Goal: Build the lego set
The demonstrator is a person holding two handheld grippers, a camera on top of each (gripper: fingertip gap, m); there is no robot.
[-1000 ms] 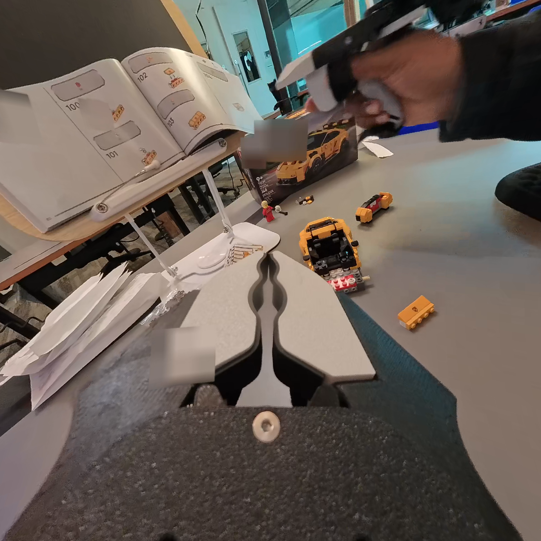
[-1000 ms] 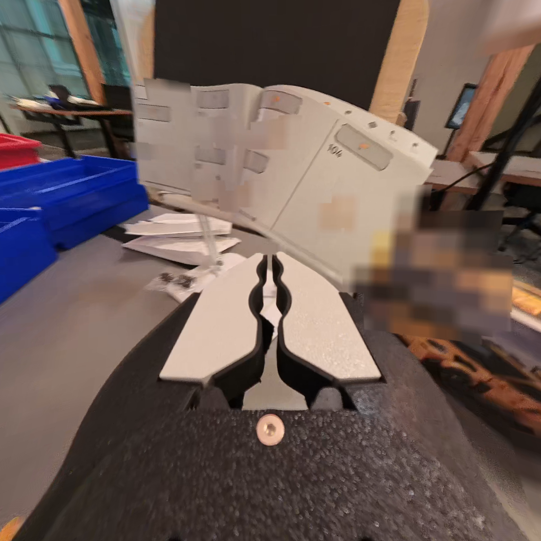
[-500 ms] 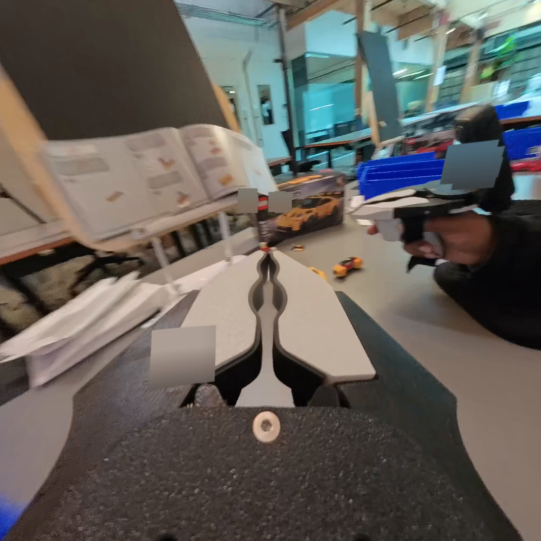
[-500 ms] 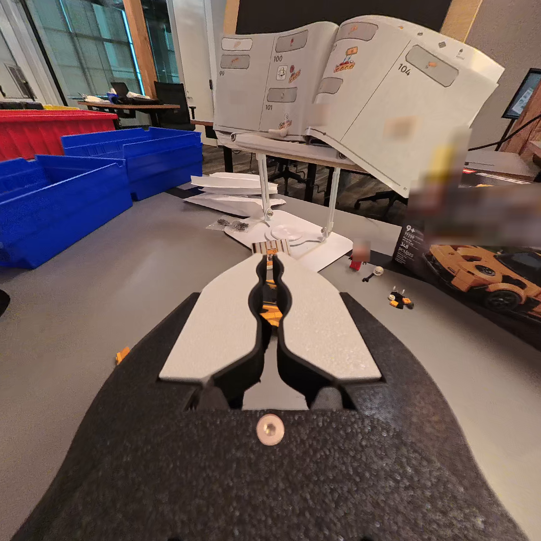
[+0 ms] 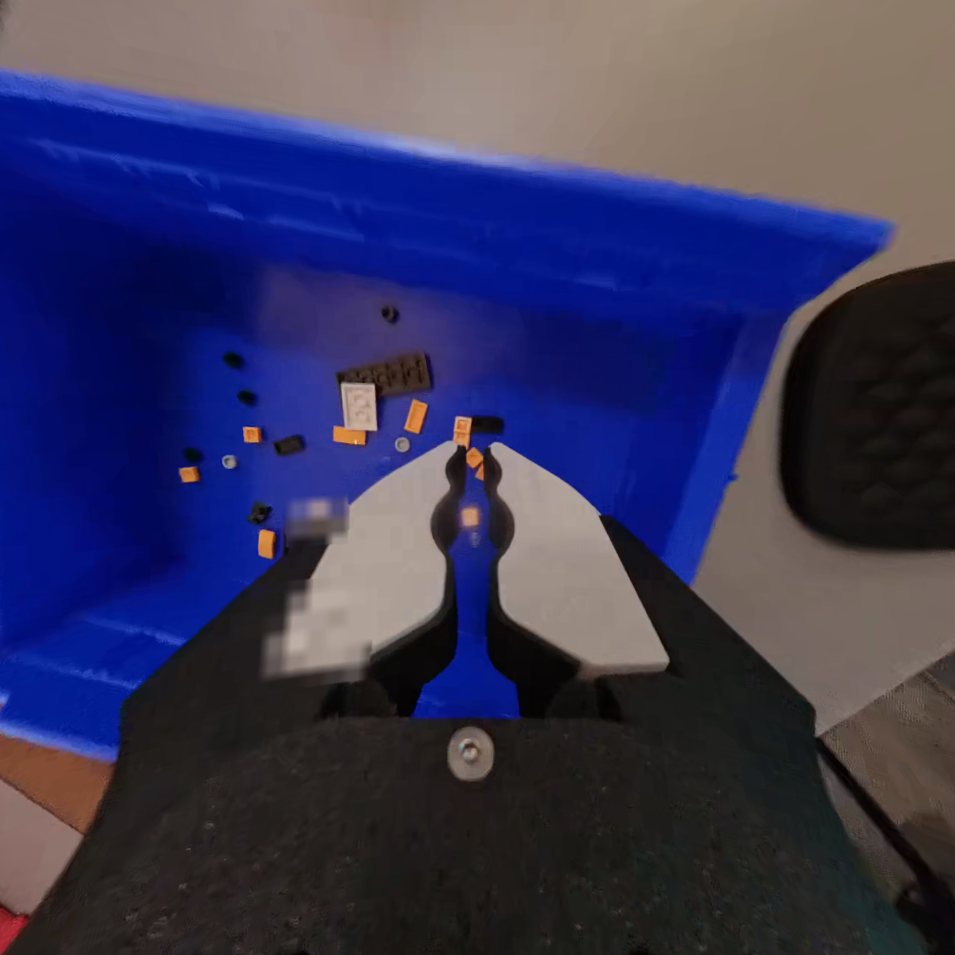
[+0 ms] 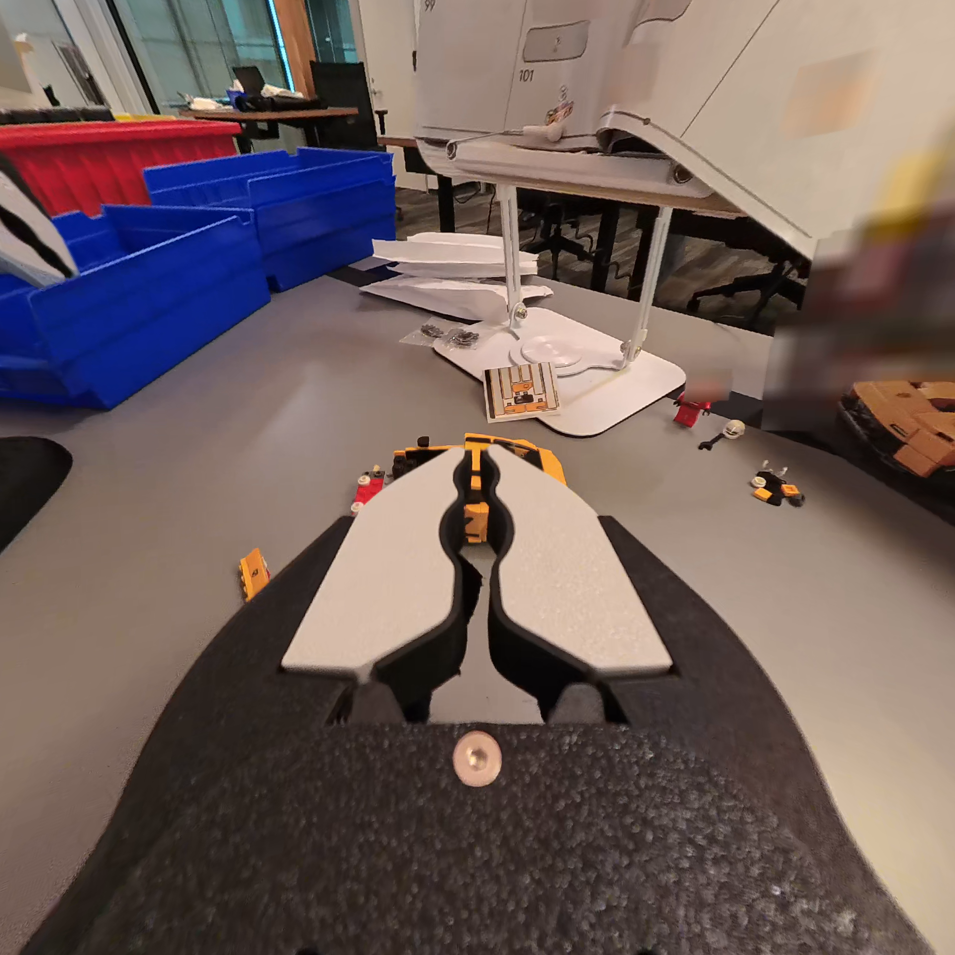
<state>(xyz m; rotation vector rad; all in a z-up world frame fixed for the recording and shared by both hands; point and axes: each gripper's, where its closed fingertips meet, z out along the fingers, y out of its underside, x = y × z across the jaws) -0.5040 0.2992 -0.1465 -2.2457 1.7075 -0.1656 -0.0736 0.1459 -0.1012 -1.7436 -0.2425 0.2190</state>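
My left gripper hangs over a blue bin and looks down into it. Its jaws stand a narrow gap apart and hold nothing. On the bin floor lie a white plate, a black plate and several small orange pieces; one orange piece shows through the gap. My right gripper is shut and empty, low over the half-built yellow car, which its fingers mostly hide. The left gripper also shows at the far left of the right wrist view.
An orange brick lies left of my right gripper. Beyond the car are a sticker sheet, the white book stand with the open manual, a red minifigure, small loose parts, paper bags and blue bins. One gripper's finger ends stand about 45 cm off the other's. My right tips are about 50 cm from the black plate, my left tips only 8 cm.
My left gripper swung away from the table and book to above the blue bin, and its jaws parted slightly. My right gripper came down from the manual toward the yellow car.
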